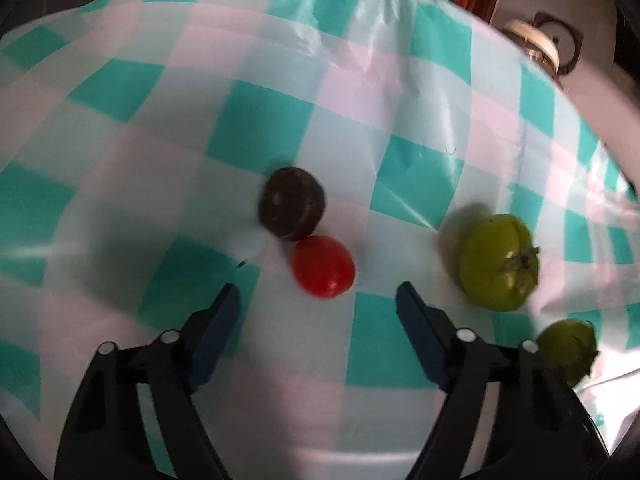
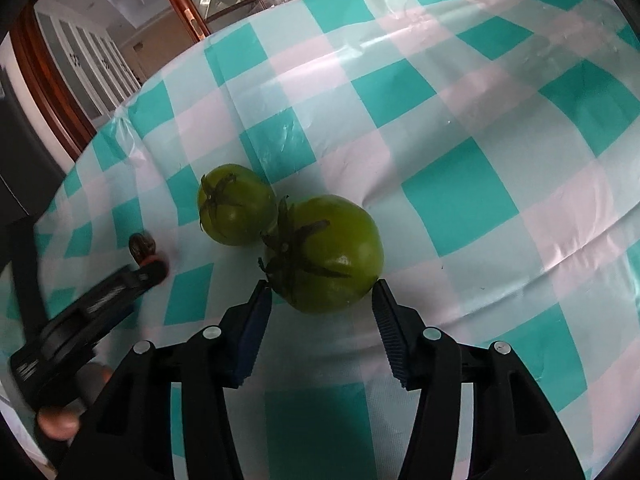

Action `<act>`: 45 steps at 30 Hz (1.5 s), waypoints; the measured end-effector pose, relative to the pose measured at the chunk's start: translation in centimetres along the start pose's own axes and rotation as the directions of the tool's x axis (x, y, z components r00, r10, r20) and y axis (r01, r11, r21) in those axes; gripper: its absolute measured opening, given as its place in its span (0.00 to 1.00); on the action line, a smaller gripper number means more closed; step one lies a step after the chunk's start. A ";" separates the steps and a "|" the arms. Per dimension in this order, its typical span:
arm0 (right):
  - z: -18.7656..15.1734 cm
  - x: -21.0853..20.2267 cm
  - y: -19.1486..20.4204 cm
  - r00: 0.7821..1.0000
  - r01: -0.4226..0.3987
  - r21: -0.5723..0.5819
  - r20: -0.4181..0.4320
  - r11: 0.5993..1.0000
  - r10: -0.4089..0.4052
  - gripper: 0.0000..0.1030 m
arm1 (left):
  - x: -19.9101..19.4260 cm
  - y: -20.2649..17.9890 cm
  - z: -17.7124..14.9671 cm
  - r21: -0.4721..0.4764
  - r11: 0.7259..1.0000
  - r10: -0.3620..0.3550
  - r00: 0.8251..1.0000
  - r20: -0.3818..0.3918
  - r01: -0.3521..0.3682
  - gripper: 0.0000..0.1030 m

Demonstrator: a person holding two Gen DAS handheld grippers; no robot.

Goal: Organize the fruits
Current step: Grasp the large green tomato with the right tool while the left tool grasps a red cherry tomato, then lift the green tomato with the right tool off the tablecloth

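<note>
Teal-checked plastic cloth covers the table (image 2: 460, 200); big green tomato (image 2: 328, 254) sits dead ahead between the right hand-held gripper (image 2: 322, 292) jaws, narrowed but not quite pinching yet.

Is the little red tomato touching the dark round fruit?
Yes, in the left wrist view the red tomato sits right against the lower edge of the dark round fruit on the checked tablecloth.

left wrist view: looks steeply down along its fingers, close over the checked tablecloth (image 1: 280, 128).
right wrist view: same downward tilt, very near the larger green tomato (image 2: 332, 252).
shared: both green tomatoes, the dark round fruit (image 1: 291, 208), the red tomato (image 1: 323, 267).
</note>
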State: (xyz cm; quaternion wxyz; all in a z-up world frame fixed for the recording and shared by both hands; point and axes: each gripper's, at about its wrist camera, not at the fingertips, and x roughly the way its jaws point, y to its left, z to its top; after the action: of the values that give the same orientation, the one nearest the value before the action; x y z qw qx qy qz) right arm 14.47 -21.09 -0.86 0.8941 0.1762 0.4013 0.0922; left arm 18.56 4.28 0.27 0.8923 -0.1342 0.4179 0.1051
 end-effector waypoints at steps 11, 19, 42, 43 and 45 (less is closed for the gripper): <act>0.1 0.6 0.7 1.000 -0.010 0.001 0.002 1.000 0.010 0.50 | 0.9 -1.3 1.1 0.016 0.999 0.040 0.999 0.012 -0.040 0.32; 0.2 0.6 -0.2 0.998 -0.060 0.046 0.015 0.997 0.059 0.49 | -1.7 0.2 -0.1 -0.018 0.999 -0.043 0.996 0.074 0.044 0.31; 0.4 0.4 2.4 0.994 0.113 -0.115 0.023 0.987 -0.111 0.85 | -7.7 5.0 -7.1 -0.016 0.985 -0.171 0.985 0.034 0.172 0.32; 0.9 0.6 2.8 0.990 0.140 -0.142 0.047 0.980 -0.134 0.85 | -7.6 5.1 -7.0 -0.020 0.984 -0.174 0.984 0.029 0.174 0.32; 2.2 2.1 3.3 0.976 0.218 -0.197 0.046 0.956 -0.214 0.85 | -7.3 5.1 -6.9 -0.027 0.983 -0.180 0.984 0.018 0.180 0.32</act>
State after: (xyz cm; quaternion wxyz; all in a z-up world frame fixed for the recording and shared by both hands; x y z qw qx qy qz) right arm 17.39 -17.91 0.36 0.9168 0.0411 0.3958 0.0320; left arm 7.50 6.29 0.94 0.8995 -0.1833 0.3955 0.0310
